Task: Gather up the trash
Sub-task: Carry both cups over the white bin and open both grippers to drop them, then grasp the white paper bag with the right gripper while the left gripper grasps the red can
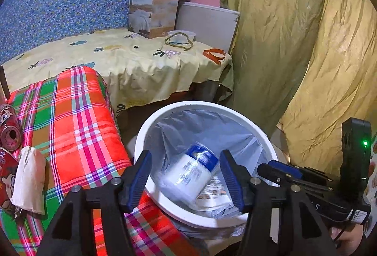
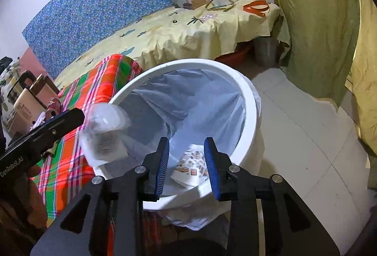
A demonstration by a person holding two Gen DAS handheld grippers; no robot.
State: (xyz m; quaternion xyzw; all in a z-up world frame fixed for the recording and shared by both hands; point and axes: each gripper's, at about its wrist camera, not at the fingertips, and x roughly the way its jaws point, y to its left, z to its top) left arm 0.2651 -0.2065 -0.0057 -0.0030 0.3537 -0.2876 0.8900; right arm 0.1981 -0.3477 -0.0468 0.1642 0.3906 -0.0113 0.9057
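Note:
A white trash bin (image 1: 150, 121) with a grey liner stands beside the plaid-covered surface; it also shows in the right wrist view (image 2: 249, 100). My left gripper (image 1: 186, 178) is open above the bin. A white bottle with a blue label (image 1: 190, 173) is blurred in mid-air between its fingers, over the bin; it shows in the right wrist view (image 2: 106, 133). A printed wrapper (image 2: 192, 166) lies at the bin's bottom. My right gripper (image 2: 187, 166) is open and empty over the bin's near rim. A red can (image 1: 9, 128) and a white packet (image 1: 28, 178) lie on the plaid cloth.
A bed with a yellow sheet (image 1: 117, 60) lies behind, with a cardboard box (image 1: 153, 11), a bowl (image 1: 181, 35) and an orange strap (image 1: 214, 54). A yellow-green curtain (image 1: 294, 44) hangs at the right. Pale floor tiles (image 2: 306, 138) lie right of the bin.

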